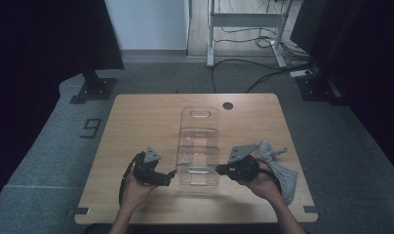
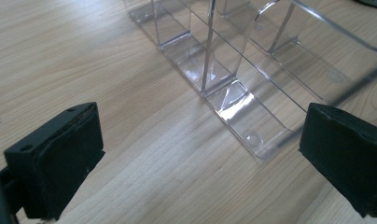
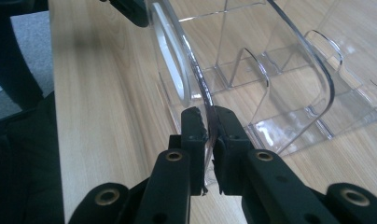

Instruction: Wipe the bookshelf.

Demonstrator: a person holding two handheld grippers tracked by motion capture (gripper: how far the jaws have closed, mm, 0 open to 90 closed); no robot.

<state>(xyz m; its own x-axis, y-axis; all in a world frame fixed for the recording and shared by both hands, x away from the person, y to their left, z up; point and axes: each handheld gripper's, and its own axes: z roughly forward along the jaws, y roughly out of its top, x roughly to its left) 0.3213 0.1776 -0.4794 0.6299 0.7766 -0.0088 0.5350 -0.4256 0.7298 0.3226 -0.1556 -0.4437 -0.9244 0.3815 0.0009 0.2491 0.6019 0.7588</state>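
Observation:
A clear plastic divided organizer (image 1: 199, 141) stands in the middle of the wooden table (image 1: 136, 122), its length running away from me. My right gripper (image 1: 218, 169) is at its near right corner, and the right gripper view shows that gripper (image 3: 210, 123) shut on the thin edge of the near clear wall (image 3: 289, 84). My left gripper (image 1: 171, 176) is at the near left corner. In its own view the left gripper (image 2: 207, 140) is wide open, with the organizer's base corner (image 2: 233, 93) lying just beyond the pads, untouched.
A grey striped cloth (image 1: 278, 168) lies bunched on the table just right of my right hand. A round black cable hole (image 1: 227, 105) sits near the far edge. Black stand feet (image 1: 95, 90) and cables are on the floor behind the table.

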